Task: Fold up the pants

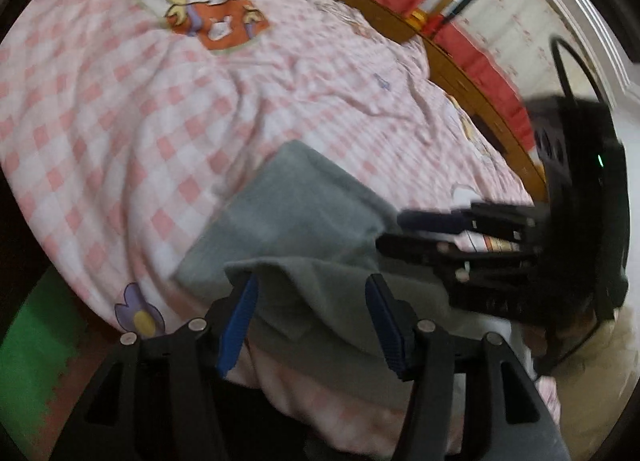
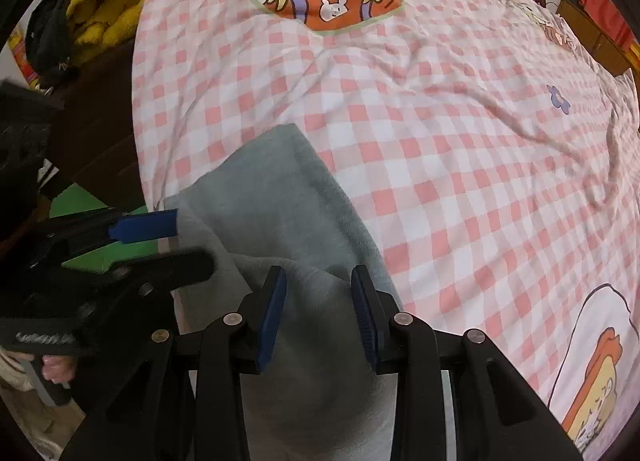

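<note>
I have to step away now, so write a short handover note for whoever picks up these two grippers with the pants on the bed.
Left gripper: jaws apart with grey cloth between the pads; the pads do not look pressed on it, so treat it as open.
Right gripper: jaws close around a raised fold of the pants; looks gripped.
Things: the grey pants lie at the near edge of the bed, on the pink checked cover, one part stretched flat away from the grippers, the near part bunched up between them.
Done: a fold seems started, cloth partly doubled over.
Left: lay the lifted part down flat, smooth it, finish folding.
</note>
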Available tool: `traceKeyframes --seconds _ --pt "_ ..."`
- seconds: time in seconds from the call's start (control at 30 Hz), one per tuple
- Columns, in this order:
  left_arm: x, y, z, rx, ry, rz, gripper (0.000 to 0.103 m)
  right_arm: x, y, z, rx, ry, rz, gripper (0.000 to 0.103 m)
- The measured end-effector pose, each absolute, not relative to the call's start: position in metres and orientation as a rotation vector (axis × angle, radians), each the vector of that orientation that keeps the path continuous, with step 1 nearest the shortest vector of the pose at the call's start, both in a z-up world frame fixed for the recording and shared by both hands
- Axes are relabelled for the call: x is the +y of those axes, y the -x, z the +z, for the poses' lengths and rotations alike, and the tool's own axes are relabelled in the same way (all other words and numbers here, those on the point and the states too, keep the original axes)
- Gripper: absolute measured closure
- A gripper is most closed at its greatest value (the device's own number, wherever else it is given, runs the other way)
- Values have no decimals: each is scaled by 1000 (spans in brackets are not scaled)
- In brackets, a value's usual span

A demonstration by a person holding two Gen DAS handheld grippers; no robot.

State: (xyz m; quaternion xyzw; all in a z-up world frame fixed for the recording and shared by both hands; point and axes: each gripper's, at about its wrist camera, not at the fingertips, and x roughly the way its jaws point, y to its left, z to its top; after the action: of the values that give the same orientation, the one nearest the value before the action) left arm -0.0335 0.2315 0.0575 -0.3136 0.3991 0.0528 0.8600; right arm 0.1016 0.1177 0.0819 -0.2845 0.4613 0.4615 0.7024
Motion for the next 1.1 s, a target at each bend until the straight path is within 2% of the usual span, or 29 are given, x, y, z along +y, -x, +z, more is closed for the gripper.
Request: traceKeyframes --seconds 0.17,0.3,0.37,0.47,0.53,0.6,0.63,0.67,0.77,0.83,0.9,0.93,1.1 --pt "235 20 43 833 747 169 47 118 -93 78 1002 684 1014 69" --pt "228 19 39 864 695 203 82 120 -90 76 984 701 1009 69" --pt "222 25 41 866 667 187 90 121 -90 74 985 713 1011 68" --pt "212 39 39 875 636 167 93 120 -87 72 985 734 1015 68" --pt "207 46 30 914 639 150 94 118 -83 71 981 737 1023 69" --pt "205 52 20 939 663 134 94 114 -77 71 958 742 1029 79" --pt "206 53 18 941 675 124 94 112 -74 71 948 747 1033 92" --pt "207 55 19 931 689 112 94 110 -72 72 944 743 1038 95" --pt "211 59 30 872 703 97 93 102 -63 75 914 712 1061 97" --pt "215 62 39 818 702 95 88 95 -56 77 889 699 1079 97" --pt "219 63 44 788 716 97 66 89 -49 76 868 699 1083 97" --pt "222 65 45 770 735 99 62 86 -45 75 860 699 1086 97" --pt "233 65 40 756 815 109 59 76 -32 64 842 714 1096 97"
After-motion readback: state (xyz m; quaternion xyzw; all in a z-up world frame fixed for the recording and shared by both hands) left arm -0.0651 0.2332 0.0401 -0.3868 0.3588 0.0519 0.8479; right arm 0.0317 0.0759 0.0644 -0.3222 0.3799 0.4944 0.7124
